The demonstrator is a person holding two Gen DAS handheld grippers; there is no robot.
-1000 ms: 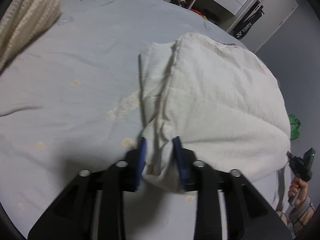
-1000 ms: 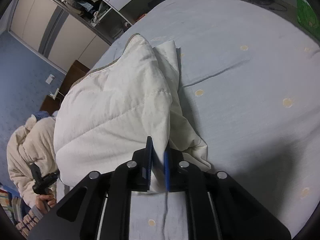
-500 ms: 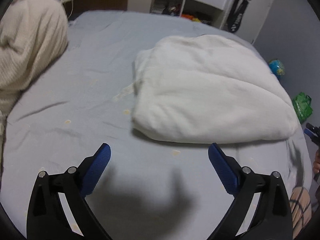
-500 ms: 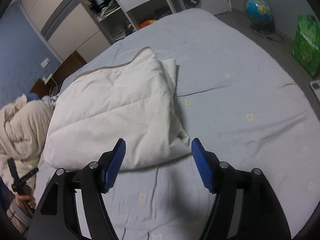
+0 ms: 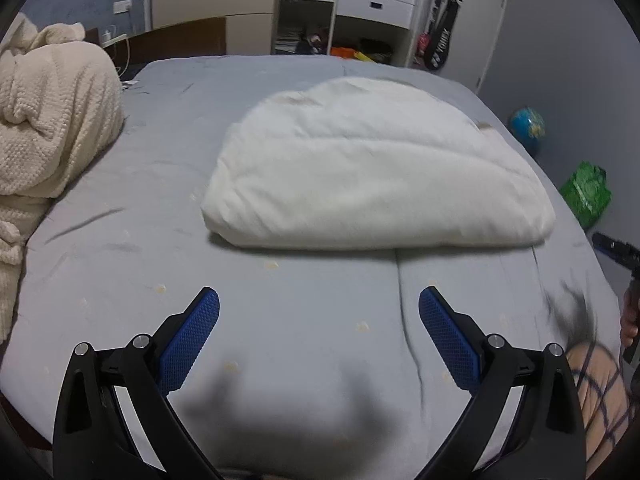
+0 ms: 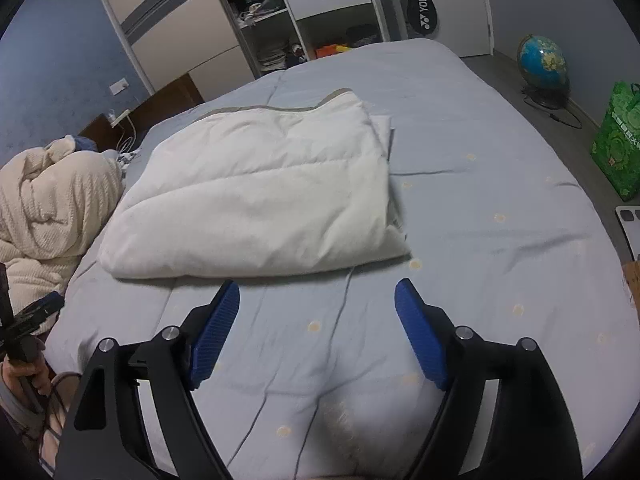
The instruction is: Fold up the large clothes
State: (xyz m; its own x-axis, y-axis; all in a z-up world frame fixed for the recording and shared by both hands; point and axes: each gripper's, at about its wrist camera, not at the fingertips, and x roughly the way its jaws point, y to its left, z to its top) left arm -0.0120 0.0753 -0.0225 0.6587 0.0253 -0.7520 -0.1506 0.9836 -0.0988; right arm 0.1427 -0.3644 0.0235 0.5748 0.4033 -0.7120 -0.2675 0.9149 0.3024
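Observation:
A white quilted garment point(image 5: 372, 168) lies folded in a thick pad on the grey-blue bed sheet point(image 5: 320, 300); in the right wrist view the same garment point(image 6: 260, 196) shows a grey trim along its far edge. My left gripper point(image 5: 319, 308) hangs above the sheet in front of the fold, open wide, with nothing between its blue pads point(image 5: 192, 332). My right gripper point(image 6: 317, 300) hovers just short of the garment's near edge; its jaws are opening and hold nothing. Each gripper's tip shows at the edge of the other's view.
A cream knitted blanket point(image 5: 48, 128) is heaped at the bed's left side. Behind the bed stand shelves and white drawers point(image 5: 376, 0). A globe point(image 6: 542, 64) and a green bag point(image 6: 616, 148) sit on the floor at the right. A person's hand point(image 6: 20, 372) holds the other gripper.
Both grippers let go of the garment's near corners, opened wide and drew back and up. The garment now lies flat on the bed, further from both cameras.

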